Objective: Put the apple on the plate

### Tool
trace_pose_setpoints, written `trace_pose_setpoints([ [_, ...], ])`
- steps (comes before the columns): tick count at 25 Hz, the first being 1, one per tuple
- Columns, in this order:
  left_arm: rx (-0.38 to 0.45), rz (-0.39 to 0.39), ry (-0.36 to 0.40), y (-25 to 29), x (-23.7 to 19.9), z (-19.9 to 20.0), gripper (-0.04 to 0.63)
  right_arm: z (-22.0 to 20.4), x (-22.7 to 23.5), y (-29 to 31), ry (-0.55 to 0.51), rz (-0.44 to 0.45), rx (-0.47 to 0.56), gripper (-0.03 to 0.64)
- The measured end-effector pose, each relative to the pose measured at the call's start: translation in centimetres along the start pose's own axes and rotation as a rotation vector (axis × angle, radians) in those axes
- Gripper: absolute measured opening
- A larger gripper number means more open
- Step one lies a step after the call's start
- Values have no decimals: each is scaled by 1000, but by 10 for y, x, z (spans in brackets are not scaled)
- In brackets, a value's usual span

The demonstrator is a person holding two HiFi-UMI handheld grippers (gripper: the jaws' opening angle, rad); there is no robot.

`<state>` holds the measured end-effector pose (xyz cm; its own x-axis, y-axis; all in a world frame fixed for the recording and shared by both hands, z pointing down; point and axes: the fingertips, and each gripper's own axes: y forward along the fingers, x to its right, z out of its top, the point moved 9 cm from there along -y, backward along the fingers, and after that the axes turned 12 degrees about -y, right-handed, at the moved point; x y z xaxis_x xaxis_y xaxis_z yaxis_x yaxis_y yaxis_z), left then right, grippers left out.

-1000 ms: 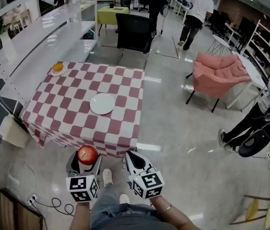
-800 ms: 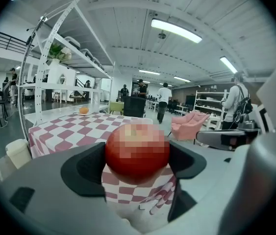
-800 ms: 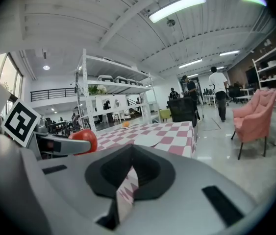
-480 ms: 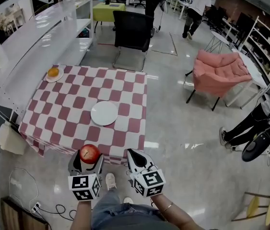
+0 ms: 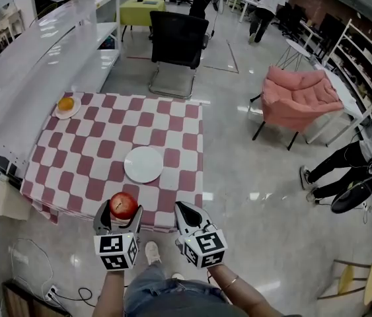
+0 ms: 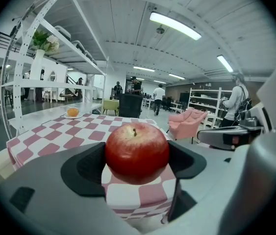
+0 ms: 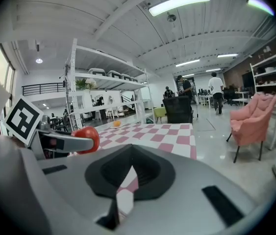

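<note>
My left gripper (image 5: 119, 212) is shut on a red apple (image 5: 123, 205), which sits squarely between its two dark pads (image 6: 84, 168) in the left gripper view. The apple hangs over the near edge of the red-and-white checked table (image 5: 93, 150). An empty white plate (image 5: 144, 164) lies on the cloth just beyond it, slightly to the right. My right gripper (image 5: 186, 212) is shut with nothing in it, level with the left one at the table's near right corner. The right gripper view shows the apple (image 7: 87, 137) off to its left.
A small plate with an orange (image 5: 67, 104) rests at the table's far left corner. White shelving (image 5: 34, 58) runs along the left. A black chair (image 5: 178, 41) stands behind the table, a pink armchair (image 5: 298, 94) to the right, with a person's legs (image 5: 344, 170) further right.
Both grippers have come forward to the table; the apple, before over the floor short of the cloth, now hangs over the near edge. The grip on it is unchanged.
</note>
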<state>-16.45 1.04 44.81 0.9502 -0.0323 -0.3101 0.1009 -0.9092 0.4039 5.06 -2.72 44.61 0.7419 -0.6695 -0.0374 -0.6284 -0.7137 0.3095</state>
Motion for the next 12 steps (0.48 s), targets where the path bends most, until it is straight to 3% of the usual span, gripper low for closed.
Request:
trace_pose_setpoints([
  [12,-16,-76,27,60,-17,32,402,10,8,46,12,-59,-26,11],
])
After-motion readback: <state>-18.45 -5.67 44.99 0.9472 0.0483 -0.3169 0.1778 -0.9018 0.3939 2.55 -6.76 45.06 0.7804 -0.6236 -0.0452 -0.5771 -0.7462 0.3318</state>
